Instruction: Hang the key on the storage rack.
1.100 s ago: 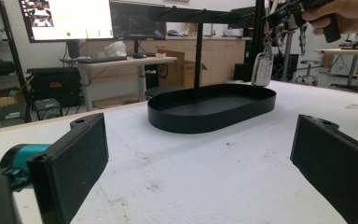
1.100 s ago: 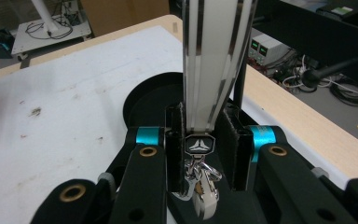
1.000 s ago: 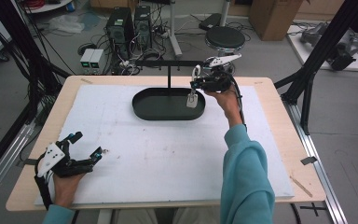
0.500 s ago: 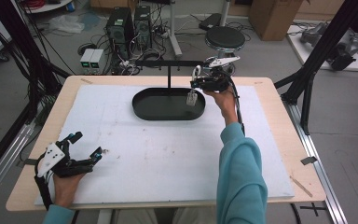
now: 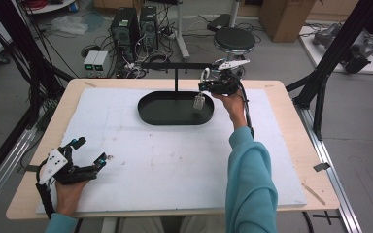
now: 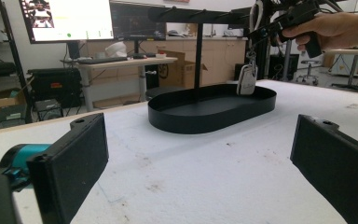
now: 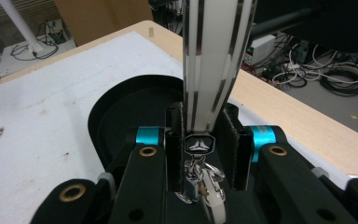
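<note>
Strap (image 7: 214, 60) sits pinched between the black jaws of the right claw (image 7: 200, 140), which is closed tight on it; the strap is white with dark stripes and runs up out of the right gripper view from the clamp. Below the clamp a metal ring with a key fob (image 6: 247, 79) dangles. In the high view the right claw (image 5: 212, 87) is held above the right end of the tray (image 5: 148, 109), with the fob (image 5: 198, 101) hanging down over the tray's inside. From the left gripper view the fob hangs just at the tray's (image 6: 186, 123) far rim; whether it touches the floor of the tray cannot be told. The tray is a black oval dish standing on the white mat (image 5: 175, 160) that covers the table (image 5: 291, 126). A black T-shaped stand (image 5: 176, 73) rises from the tray's far side, its crossbar level with the right claw.

The left claw (image 5: 90, 153) rests at the near left corner of the mat, well apart from the tray. Its jaws stand wide apart with nothing between them.
</note>
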A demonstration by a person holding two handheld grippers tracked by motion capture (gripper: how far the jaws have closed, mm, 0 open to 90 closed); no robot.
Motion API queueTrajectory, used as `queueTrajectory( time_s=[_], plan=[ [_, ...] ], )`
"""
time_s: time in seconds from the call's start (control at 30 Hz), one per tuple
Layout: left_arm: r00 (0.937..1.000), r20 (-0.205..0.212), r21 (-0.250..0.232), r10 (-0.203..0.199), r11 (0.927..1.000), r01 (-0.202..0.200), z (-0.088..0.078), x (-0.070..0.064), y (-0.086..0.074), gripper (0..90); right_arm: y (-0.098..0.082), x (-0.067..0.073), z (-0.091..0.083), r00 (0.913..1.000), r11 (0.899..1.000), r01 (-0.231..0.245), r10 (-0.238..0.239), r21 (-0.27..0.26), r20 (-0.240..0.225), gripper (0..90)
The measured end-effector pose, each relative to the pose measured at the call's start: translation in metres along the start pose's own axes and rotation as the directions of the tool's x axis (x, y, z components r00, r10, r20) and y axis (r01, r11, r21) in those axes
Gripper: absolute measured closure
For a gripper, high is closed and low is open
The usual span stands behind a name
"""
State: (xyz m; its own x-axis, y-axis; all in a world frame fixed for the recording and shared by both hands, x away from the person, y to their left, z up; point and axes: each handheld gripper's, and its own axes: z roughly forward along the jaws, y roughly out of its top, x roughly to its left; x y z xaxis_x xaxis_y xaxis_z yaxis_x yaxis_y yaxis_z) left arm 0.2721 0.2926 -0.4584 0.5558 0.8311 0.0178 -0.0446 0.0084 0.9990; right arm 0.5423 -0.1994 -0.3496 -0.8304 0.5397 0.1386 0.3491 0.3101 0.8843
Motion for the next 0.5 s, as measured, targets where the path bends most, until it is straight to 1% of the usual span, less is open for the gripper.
queueTrajectory(
  time_s=[0.13,0.27,0.37,0.43,0.5],
  plan=[
    [1.0000,-0.001,-0.001,0.002,1.0000,-0.002,-0.0001,0.0000,-0.0001,4.5,-0.0019,-0.0025,0.0009,0.9999,1.000,-0.015,0.015,-0.007,0.008,74.4],
    [1.0000,-0.001,-0.002,0.001,1.0000,-0.001,0.0000,-0.0001,-0.0001,4.5,-0.0033,-0.0044,0.0004,0.9989,0.999,-0.044,0.045,-0.019,0.015,74.4],
    [1.0000,-0.001,-0.001,0.002,1.0000,-0.002,-0.0001,0.0000,-0.0001,4.5,-0.0041,-0.0059,0.0006,0.9986,0.998,-0.050,0.050,-0.026,0.019,74.3],
    [1.0000,-0.001,-0.002,0.001,1.0000,-0.001,0.0000,-0.0001,-0.0001,4.5,-0.0056,-0.0074,0.0002,0.9965,0.996,-0.081,0.081,-0.034,0.017,74.3],
    [1.0000,-0.001,-0.001,0.002,1.0000,-0.002,-0.0001,0.0000,-0.0001,4.5,-0.0066,-0.0090,0.0002,0.9954,0.995,-0.093,0.094,-0.044,0.015,74.3]
  ],
)
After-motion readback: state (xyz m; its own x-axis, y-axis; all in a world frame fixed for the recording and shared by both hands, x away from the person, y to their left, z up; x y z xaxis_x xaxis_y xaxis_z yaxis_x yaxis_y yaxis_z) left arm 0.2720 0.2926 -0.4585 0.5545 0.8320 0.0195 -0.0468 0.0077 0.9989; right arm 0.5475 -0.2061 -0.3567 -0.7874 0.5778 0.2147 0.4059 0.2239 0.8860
